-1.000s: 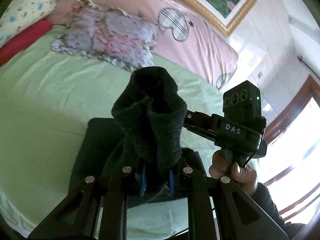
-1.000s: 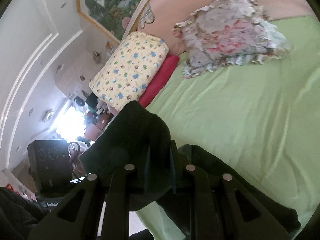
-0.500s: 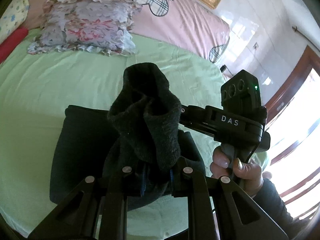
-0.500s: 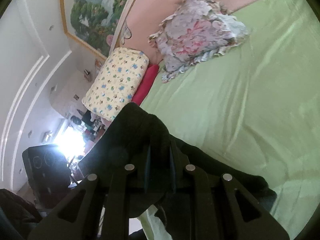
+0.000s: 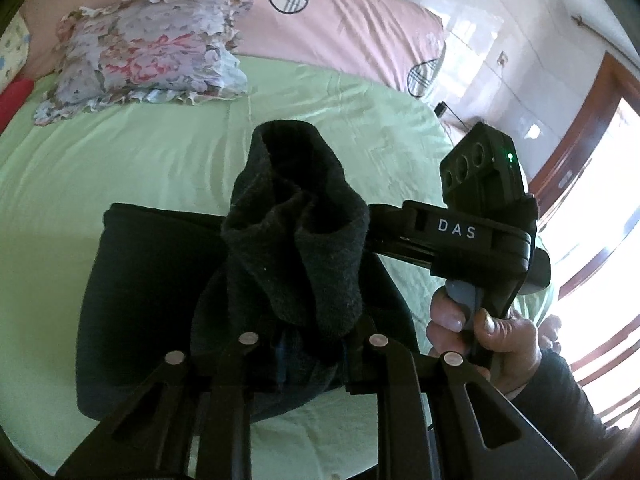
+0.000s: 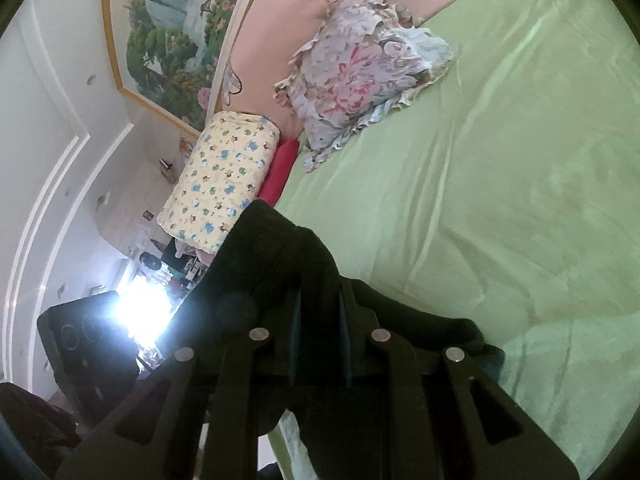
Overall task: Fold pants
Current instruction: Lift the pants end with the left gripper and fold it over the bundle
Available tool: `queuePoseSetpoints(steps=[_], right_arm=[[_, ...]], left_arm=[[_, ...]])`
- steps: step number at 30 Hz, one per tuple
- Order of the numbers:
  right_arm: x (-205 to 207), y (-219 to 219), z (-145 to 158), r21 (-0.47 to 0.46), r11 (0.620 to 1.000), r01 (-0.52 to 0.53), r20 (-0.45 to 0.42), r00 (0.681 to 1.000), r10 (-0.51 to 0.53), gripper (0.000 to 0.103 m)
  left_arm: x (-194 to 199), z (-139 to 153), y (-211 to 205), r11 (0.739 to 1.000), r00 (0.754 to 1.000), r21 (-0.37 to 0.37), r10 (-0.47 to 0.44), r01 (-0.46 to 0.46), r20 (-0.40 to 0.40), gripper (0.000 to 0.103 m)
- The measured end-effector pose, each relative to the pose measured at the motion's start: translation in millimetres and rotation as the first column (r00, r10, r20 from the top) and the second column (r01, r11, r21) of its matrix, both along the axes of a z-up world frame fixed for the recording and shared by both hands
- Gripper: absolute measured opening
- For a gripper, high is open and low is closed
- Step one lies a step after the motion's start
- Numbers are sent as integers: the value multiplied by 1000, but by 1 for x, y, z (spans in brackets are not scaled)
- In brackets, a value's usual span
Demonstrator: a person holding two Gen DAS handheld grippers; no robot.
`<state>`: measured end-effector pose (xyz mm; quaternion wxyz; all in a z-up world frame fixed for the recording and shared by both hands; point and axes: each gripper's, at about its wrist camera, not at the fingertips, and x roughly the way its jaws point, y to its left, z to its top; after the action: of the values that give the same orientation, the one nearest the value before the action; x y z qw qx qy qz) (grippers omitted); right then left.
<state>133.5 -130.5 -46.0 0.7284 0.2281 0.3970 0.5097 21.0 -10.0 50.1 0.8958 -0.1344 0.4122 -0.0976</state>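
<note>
Above a green bed sheet [image 5: 160, 160], two hand-held grippers each pinch a bunched edge of one pair of dark pants [image 5: 296, 240], lifted side by side, probably to carry that edge over as a fold. Both the left gripper [image 5: 310, 344] and the right gripper [image 6: 318, 320] are clamped on cloth, while the rest of the pants lies flat below. One flowered pillow [image 5: 148, 56] sits well apart.
</note>
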Motion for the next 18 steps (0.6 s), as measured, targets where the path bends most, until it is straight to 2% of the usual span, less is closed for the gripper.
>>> queuePoseSetpoints(steps=[4, 6, 7, 9, 11, 13, 18], right_arm=[[-3, -7, -1, -28, 999, 32, 18, 999, -31, 25], [-5, -12, 0, -59, 997, 59, 27, 998, -57, 25], [-6, -15, 1, -61, 996, 67, 25, 998, -66, 25], [-8, -23, 4, -77, 992, 101, 30, 995, -99, 28], [-13, -33, 6, -90, 985, 149, 42, 988, -146, 41], [-22, -49, 8, -85, 970, 227, 52, 973, -223, 61], [-42, -75, 10, -45, 943, 329, 38, 944, -328, 71]], left_arm=[[2, -2, -7, 999, 999, 3, -39, 39, 6, 32], [2, -5, -11, 998, 998, 8, -55, 55, 5, 43], [3, -7, -14, 998, 998, 9, -66, 66, 3, 52], [4, -11, -15, 997, 997, -6, -79, 79, -6, 54], [4, -16, -15, 996, 996, -18, -84, 84, -14, 55], [3, -16, -13, 995, 996, -39, -92, 91, -21, 56], [-3, -11, -5, 990, 994, -91, -110, 108, -14, 60]])
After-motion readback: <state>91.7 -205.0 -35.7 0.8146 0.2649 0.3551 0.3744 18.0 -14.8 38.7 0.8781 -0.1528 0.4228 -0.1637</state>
